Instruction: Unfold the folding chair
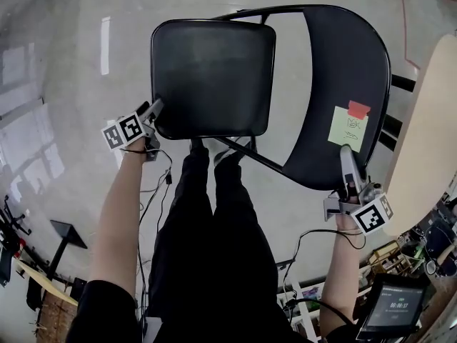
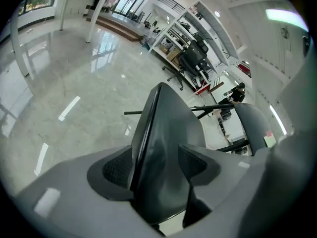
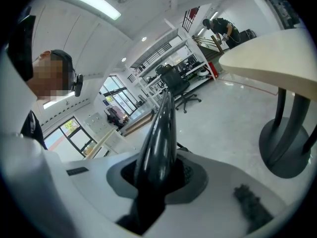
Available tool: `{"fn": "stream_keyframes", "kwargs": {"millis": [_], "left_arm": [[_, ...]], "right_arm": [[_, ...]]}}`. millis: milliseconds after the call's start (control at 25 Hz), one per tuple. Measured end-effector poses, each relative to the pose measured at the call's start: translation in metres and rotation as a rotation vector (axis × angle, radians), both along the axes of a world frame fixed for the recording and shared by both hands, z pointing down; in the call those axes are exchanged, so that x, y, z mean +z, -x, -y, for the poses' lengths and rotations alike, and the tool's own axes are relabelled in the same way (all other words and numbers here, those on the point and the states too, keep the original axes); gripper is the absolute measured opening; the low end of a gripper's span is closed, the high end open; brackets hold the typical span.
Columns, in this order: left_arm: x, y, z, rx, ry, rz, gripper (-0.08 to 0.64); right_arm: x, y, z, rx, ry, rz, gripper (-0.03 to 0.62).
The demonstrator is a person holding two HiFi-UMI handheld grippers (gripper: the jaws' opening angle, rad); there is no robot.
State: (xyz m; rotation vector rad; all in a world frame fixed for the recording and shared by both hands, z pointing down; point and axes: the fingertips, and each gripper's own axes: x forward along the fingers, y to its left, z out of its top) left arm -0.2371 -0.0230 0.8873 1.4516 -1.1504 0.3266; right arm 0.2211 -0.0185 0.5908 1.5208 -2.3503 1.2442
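Observation:
The black folding chair stands open in front of me, its padded seat facing up in the head view and its curved backrest to the right. A yellow sticky note and a red one are stuck on the backrest. My left gripper is at the seat's near left corner. In the left gripper view the seat fills the gap of the left gripper, both pads against it. My right gripper clamps the backrest's top rim, and the right gripper has its pads tight on it.
My legs stand just behind the seat. A beige table on a round pedestal is close on the right. A timer screen, cables and a black stand lie near my feet. Office chairs stand far off.

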Motion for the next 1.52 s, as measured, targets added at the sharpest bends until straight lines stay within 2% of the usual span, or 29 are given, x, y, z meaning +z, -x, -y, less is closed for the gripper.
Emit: {"fn": "stream_keyframes", "kwargs": {"millis": [120,360,600,960,1080,1200,1520], "left_arm": [[-0.019,-0.013,0.005,-0.001,-0.017,-0.027,0.287],[-0.037,-0.026,-0.003,0.084,-0.015,-0.028,0.287],[-0.06,-0.035,-0.028,0.101,0.01,-0.022,0.287],[-0.107,-0.043,-0.043,0.128,-0.019,-0.046,0.285],[-0.123,-0.044,-0.05,0.133,-0.026,-0.057,0.285],[-0.144,-0.05,-0.055,0.154,-0.042,-0.068,0.285],[-0.22,-0.084,-0.054,0.236,-0.136,-0.097,0.284]], "right_arm": [[-0.001,0.002,0.001,0.009,0.008,0.002,0.078],[-0.001,0.005,0.002,0.02,0.006,0.004,0.078],[-0.002,0.009,0.003,0.008,0.011,-0.01,0.081],[-0.008,0.011,0.005,0.018,0.021,-0.042,0.083],[-0.005,0.01,0.002,0.027,0.033,-0.079,0.083],[-0.003,0.008,0.001,0.024,0.04,-0.122,0.084],[0.007,0.009,0.011,0.053,0.145,-0.133,0.084]]}}
